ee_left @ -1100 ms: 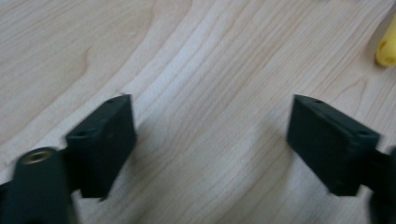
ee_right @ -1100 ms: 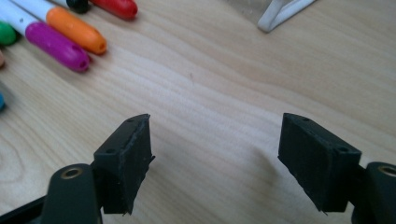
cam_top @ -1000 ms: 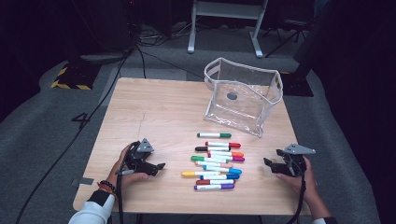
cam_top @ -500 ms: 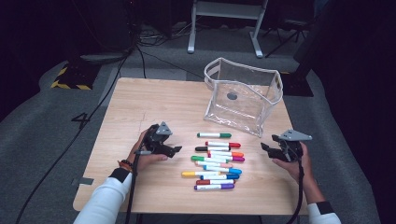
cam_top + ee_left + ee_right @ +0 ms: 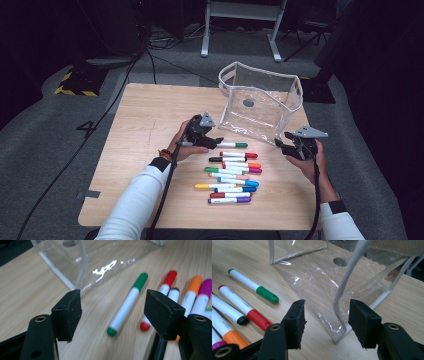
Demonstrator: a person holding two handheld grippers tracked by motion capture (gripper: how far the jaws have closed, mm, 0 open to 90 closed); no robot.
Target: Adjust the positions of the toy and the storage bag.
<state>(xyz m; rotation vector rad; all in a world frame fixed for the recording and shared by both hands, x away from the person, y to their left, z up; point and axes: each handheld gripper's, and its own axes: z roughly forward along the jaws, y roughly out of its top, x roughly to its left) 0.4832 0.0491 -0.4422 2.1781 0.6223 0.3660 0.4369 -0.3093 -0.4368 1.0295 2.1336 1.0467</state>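
A clear plastic pouch (image 5: 260,102) stands open at the table's far right. Several coloured markers (image 5: 232,172) lie in a row in front of it, a green one (image 5: 234,145) farthest back. My left gripper (image 5: 216,142) hovers just left of that green marker (image 5: 127,305). Its jaws are open and have just been closing, with nothing between the pads. My right gripper (image 5: 280,145) is at the pouch's near right corner. Its jaws are open too and have just been closing. The pouch's white seam (image 5: 343,300) hangs between the pads untouched.
The wooden table (image 5: 145,125) has bare room at its left and far left. Red (image 5: 162,292) and orange (image 5: 191,293) markers lie right of the green one. Cables and a metal stand (image 5: 240,20) are on the floor beyond the table.
My left gripper has moved from the table's near left to the far end of the marker row and risen. The right gripper has shifted slightly toward the pouch. Both pairs of jaws have narrowed.
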